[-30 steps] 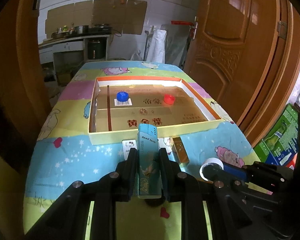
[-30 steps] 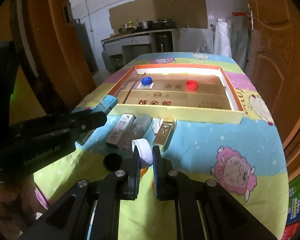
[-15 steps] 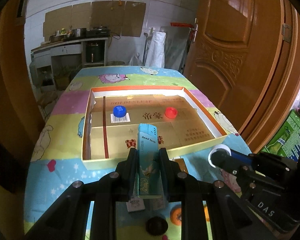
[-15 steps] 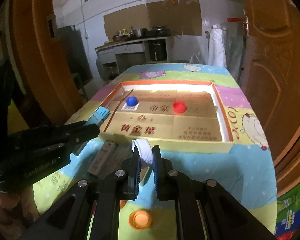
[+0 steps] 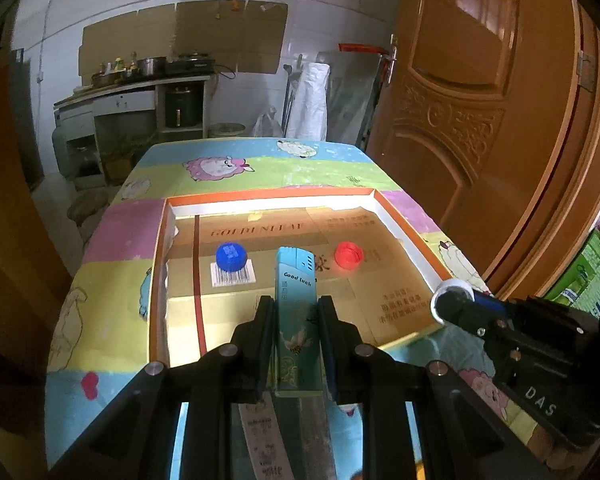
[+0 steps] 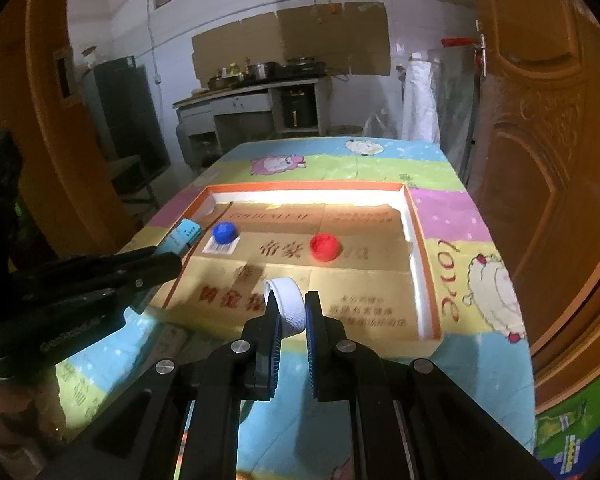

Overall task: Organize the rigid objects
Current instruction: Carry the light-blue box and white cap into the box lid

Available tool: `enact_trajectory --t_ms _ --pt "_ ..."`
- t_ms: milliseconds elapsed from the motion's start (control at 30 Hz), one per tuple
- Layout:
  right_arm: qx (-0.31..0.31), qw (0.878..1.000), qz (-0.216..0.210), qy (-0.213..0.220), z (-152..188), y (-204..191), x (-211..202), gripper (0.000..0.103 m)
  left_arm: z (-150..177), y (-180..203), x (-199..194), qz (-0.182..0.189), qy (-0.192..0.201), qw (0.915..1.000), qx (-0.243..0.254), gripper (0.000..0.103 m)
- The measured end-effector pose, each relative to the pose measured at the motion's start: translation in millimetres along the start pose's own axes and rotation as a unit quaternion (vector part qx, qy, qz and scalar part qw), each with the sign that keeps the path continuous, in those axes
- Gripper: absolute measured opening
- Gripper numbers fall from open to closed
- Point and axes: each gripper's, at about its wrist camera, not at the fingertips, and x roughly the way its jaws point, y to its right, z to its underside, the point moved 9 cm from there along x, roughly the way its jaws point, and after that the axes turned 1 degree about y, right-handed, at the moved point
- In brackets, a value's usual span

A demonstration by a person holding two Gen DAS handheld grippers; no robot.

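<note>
Both grippers have travelled forward from the near strip of the worktop, where the loose items lay below them a second ago, and now hang at the near wall of the shallow cardboard tray with the orange rim (image 5: 396, 216). The left gripper (image 5: 296, 344) has its jaws pinching a slim teal lighter with a printed bird (image 5: 298, 320), held lengthwise so its top pokes out over the tray floor. The right gripper (image 6: 290, 320) has its jaws pressed tight on a white ribbed plastic bottle cap (image 6: 286, 304), gripped on edge above the tray's near wall. Inside the tray a blue bottle cap (image 5: 231, 257) sits on a barcode label and a red bottle cap (image 5: 348, 255) rests to its right, well apart. The cartoon-sheep tablecloth (image 6: 480, 280) covers the worktop around the tray. The chief risk, as I judge it, is the white cap: released on edge, it could roll across the tray or bounce back over the low near wall. The lighter, let go while tilted, may skid into the blue cap. The two grippers are also close, so a sideways drift could knock them together.
</note>
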Motion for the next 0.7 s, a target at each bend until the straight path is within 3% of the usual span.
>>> enact_trajectory --t_ms 367,700 --pt "0.022 1.0 0.003 -0.004 -22.5 27.7 29.8 0.011 -14.2 -0.7 38.0 0.008 -0.023 0.9997 -0.007 0.022" --pt "0.03 0.999 -0.004 -0.027 -21.5 37.6 62.7 0.011 -16.4 -3.6 66.5 0.001 -0.042 0.9991 -0.008 0.022"
